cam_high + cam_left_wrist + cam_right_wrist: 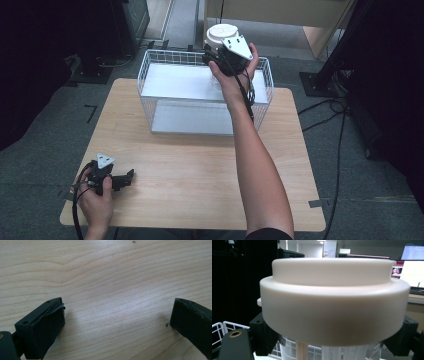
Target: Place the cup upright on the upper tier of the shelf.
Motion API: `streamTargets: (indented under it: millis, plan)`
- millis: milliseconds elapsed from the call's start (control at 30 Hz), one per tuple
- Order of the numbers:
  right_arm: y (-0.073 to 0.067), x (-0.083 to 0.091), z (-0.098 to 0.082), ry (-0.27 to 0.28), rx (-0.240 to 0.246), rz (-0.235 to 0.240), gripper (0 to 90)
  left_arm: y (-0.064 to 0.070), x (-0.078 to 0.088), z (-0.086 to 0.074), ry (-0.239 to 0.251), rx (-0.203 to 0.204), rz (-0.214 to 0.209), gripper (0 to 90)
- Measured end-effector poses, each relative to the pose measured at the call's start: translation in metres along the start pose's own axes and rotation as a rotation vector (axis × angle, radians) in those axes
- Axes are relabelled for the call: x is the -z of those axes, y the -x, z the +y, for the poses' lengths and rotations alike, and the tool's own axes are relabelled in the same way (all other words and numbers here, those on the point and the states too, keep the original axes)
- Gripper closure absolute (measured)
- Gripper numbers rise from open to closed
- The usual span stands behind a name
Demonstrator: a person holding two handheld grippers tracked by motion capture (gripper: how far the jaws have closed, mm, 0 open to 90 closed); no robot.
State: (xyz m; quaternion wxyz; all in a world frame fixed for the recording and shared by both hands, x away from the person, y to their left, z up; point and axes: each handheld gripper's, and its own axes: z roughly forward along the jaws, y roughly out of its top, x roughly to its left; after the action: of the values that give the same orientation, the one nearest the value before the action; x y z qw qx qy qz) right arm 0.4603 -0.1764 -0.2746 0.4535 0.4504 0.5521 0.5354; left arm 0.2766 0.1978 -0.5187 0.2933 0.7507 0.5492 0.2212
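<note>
Item: clear plastic container (352, 352) with wide white lid (334, 302), held aloft above the far rim of the white wire basket (150, 75), toward its right end, on the wooden table (200, 165).

Holder: right gripper (220, 57), jaws closed on the clear body just under the lid's overhang, one black jaw at each side.

Handling, as judged: rigid, probably light if empty; contents not discernible. Smooth wall likely slippery; lid overhang a natural stop against slipping down. Best purchase at the present spot, on the body right below the lid. Lid fit unknown, so lifting by the lid alone risky.

Left gripper (117, 180): resting low at the near left corner of the table, jaws spread wide, nothing between them.

View notes:
- High view: placement of container over basket, both arms, basket's inner shelf.
- Right gripper view: lid profile in two steps, a pale stick-like piece (301, 351) inside the clear body, monitors (412, 262) beyond.
- Left gripper view: bare wood grain between parted jaws.
</note>
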Motion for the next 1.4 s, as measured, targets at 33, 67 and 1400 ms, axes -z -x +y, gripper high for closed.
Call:
streamTargets:
  millis: [33, 67, 1400]
  plan:
    - [0.0, 0.0, -0.001, 0.002, 0.001, 0.001, 15.3, 0.0, 0.0, 0.0, -0.004, -0.004, -0.001, 0.0]
    - [0.001, -0.001, -0.002, 0.001, 0.001, 0.002, 15.3, 0.0, 0.0, 0.0, -0.001, 0.0, 0.0, 0.0]
    - [0.038, 0.045, -0.05, -0.113, -0.088, 0.086, 0.0, 0.0, 0.0, 0.0, 0.0, 0.0, 0.001, 0.0]
